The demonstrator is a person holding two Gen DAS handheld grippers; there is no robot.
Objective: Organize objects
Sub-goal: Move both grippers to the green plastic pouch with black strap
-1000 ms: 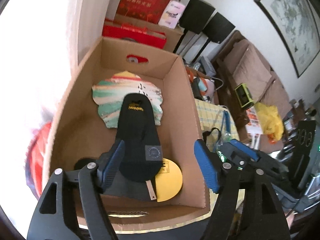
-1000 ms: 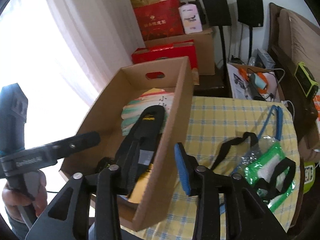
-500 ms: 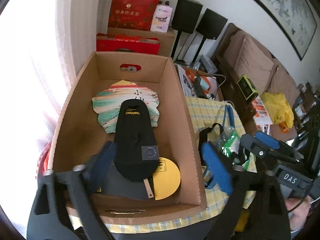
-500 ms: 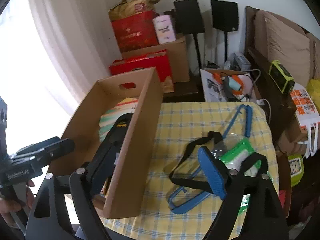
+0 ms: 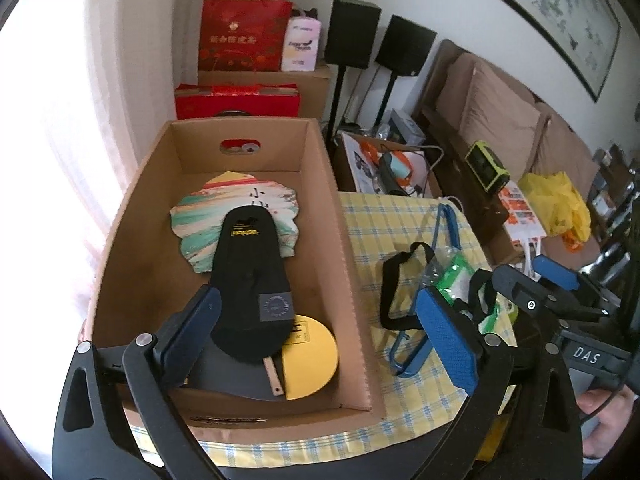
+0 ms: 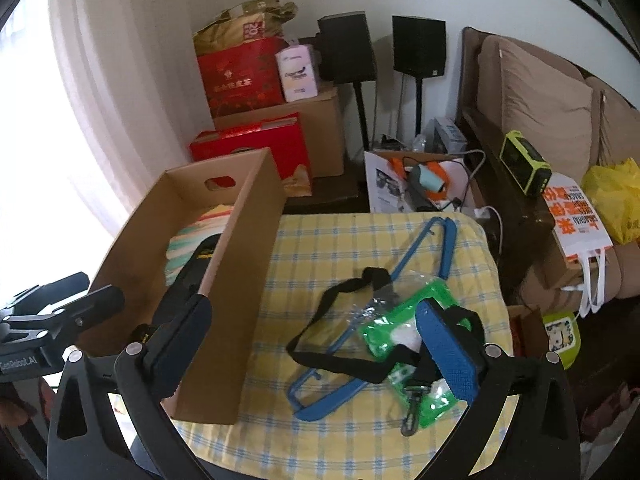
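A cardboard box (image 5: 344,240) stands on the left of a yellow checked table (image 6: 360,248). In it lie a black slipper (image 5: 250,276), a colourful fan (image 5: 200,224) and a yellow disc (image 5: 312,360). On the table beside the box lie a blue hanger (image 6: 416,248) and a green clear pouch (image 6: 400,328) with a black strap (image 6: 328,352). My left gripper (image 5: 320,332) is open and empty above the box's near right corner. My right gripper (image 6: 316,344) is open and empty above the strap and pouch.
Behind the table stand red gift boxes (image 6: 256,144), a brown carton (image 6: 324,128), two black speakers (image 6: 418,46) and a box of gadgets (image 6: 420,184). A brown sofa (image 6: 552,112) with a yellow bag (image 6: 616,196) is at the right. A bright curtain (image 6: 100,100) is at the left.
Both grippers have pulled back and shifted right. The left one has risen out of the box, leaving the slipper inside. The right one has moved from over the box wall to over the pouch.
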